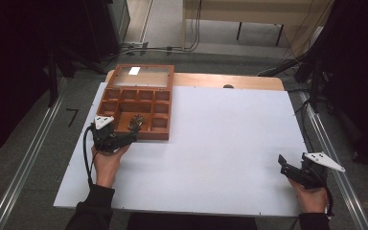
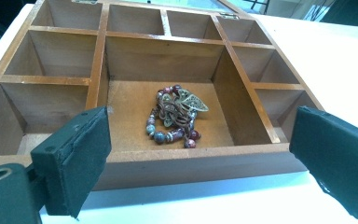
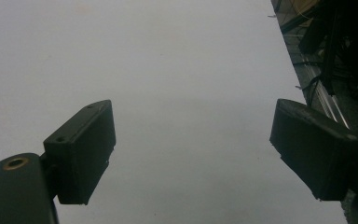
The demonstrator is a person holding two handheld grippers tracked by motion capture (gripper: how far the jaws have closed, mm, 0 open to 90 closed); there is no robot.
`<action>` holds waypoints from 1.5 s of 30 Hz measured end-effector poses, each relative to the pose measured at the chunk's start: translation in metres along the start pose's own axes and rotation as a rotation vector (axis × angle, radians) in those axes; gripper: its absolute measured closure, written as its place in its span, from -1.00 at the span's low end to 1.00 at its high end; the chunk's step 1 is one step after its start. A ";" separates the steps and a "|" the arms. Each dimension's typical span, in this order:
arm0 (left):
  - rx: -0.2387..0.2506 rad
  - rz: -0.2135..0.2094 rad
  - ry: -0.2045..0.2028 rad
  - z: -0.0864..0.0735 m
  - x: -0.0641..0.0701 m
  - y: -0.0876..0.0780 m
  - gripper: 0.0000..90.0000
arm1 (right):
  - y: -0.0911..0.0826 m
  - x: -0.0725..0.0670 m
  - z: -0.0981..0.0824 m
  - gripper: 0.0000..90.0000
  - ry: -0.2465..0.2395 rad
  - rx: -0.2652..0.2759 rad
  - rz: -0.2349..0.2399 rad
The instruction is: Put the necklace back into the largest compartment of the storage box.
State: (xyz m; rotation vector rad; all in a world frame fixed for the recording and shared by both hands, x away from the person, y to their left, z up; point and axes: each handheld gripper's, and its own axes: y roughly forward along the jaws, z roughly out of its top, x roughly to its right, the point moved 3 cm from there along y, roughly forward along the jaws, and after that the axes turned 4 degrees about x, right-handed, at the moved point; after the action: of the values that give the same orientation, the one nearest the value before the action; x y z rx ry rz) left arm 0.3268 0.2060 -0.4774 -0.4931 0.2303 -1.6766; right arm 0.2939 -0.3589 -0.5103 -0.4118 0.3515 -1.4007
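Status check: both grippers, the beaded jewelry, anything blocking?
Left gripper open at wooden box front wall. Right gripper open over bare white table. Beaded jewelry in big middle compartment. Nothing blocking.

1. High view: fixed overhead, facing forward and down across the whole white table [image 1: 220, 143].
2. Left gripper view: close, low, facing the wooden box [image 2: 168, 163], shared with the high view.
3. Right gripper view: close above bare tabletop.

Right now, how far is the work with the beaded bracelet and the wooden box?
Done: the beaded bracelet lies in the big middle compartment of the wooden box, whose lid is up. In hand: nothing; the left claw is open before the box's front wall, and the right claw is open over bare table. Left, probably: closing the lid.
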 end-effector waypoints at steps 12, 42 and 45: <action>0.004 -0.005 -0.007 -0.005 -0.001 -0.007 -0.87 | 0.000 0.000 0.000 -0.73 0.000 0.002 -0.001; -0.003 0.031 -0.009 -0.031 -0.023 -0.033 -0.87 | 0.000 -0.001 0.000 -0.73 -0.002 0.001 0.002; -0.012 0.040 -0.007 -0.035 -0.027 -0.034 -0.87 | 0.000 -0.001 0.000 -0.73 -0.003 -0.001 0.001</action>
State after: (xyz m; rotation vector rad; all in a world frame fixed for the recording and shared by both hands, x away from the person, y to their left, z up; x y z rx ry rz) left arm 0.2839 0.2337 -0.4988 -0.5001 0.2435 -1.6350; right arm 0.2934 -0.3583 -0.5103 -0.4144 0.3494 -1.3993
